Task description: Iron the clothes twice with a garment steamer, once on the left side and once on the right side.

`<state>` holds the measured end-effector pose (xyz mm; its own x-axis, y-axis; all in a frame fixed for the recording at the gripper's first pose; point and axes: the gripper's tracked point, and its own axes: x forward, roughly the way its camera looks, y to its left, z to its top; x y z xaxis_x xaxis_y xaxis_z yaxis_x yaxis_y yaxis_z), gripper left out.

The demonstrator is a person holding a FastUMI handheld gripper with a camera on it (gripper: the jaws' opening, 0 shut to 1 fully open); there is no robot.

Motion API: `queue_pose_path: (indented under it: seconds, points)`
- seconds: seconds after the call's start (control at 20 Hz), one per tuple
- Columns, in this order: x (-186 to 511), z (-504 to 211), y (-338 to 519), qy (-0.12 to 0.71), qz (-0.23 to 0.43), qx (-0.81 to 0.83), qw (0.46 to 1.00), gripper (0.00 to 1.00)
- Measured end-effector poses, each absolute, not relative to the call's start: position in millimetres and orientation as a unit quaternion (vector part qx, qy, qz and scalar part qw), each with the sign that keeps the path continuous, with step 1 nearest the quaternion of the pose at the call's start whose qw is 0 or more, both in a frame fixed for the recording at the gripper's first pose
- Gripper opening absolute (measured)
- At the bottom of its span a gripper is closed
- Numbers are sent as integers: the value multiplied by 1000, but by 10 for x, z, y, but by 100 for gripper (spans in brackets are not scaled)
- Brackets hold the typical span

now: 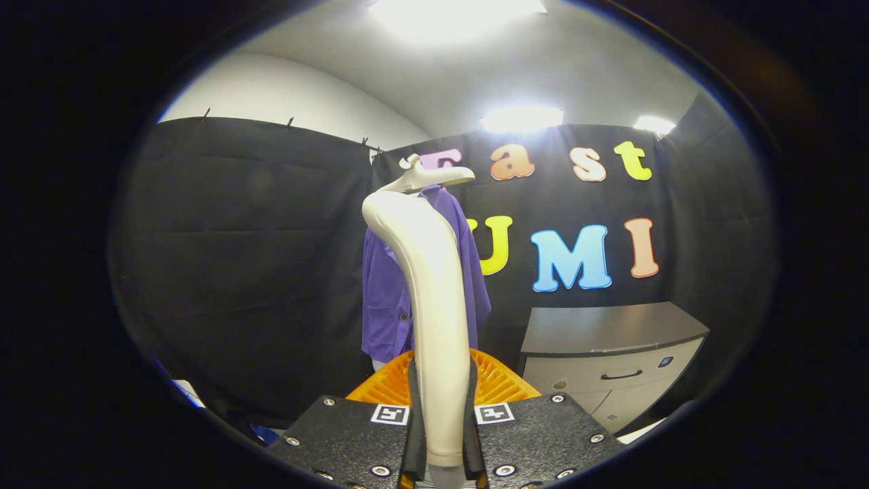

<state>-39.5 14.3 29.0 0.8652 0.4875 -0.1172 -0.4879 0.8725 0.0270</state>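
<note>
Your claw (441, 441) is clamped on the steamer (434, 305), its long handle running straight up from the fingers; the purple shirt (383, 299) hangs beyond, slightly left of its head.

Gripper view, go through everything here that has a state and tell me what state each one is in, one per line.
Tool: shut on the garment steamer handle, both fingers pressing its sides.
Garment steamer: held upright, head at the top pointing toward the shirt.
Purple shirt: hanging beyond the steamer, front buttoned.
Cabinet drawer: closed.
Orange basket: just ahead of the fingers, contents hidden.
</note>
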Motion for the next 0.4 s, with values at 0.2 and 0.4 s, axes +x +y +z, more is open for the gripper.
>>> queue_pose_path:
  seconds: [0.2,0.4]
  points:
    - [-338,441,110,37,231,11,972,21]
    - [-312,534,210,22,215,26,976,20]
